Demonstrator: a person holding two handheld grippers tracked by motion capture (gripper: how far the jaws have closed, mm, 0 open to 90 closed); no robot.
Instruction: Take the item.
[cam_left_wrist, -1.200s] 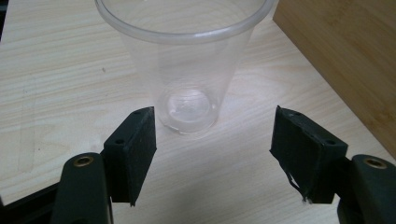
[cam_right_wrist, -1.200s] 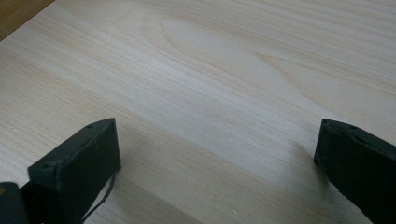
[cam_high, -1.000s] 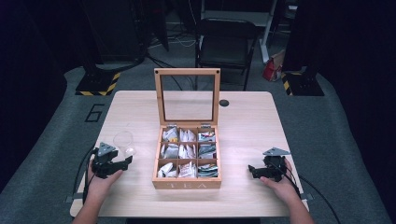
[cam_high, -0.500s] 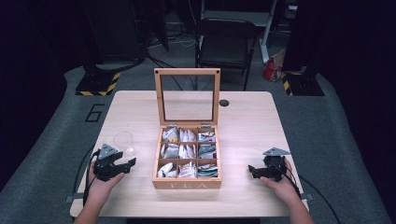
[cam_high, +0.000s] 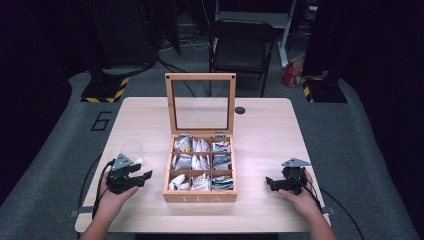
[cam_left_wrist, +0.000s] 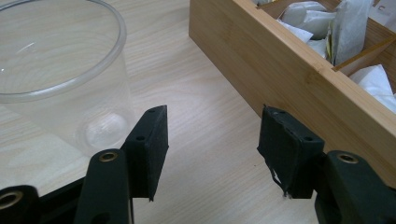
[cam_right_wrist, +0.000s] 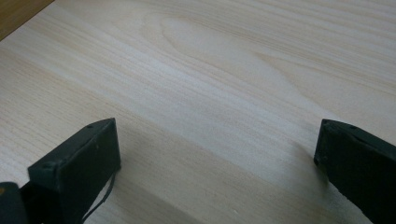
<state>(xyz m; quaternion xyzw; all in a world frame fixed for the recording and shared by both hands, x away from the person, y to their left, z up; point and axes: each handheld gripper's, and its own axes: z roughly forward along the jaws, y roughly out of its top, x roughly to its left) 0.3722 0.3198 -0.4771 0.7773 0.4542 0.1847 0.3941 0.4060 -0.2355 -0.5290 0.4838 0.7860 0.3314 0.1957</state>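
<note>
cup (cam_left_wrist: 60, 79): clear glossy plastic | tea box (cam_left_wrist: 289, 79): smooth wood | table (cam_right_wrist: 224, 79): matt pale woodgrain

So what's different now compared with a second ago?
The left hand-held gripper has swung away from the clear plastic cup toward the wooden tea box, and its jaws have just been closing, with nothing between them. The cup stands free on the table. The right hand-held gripper, the box and its raised lid stayed put.
</note>
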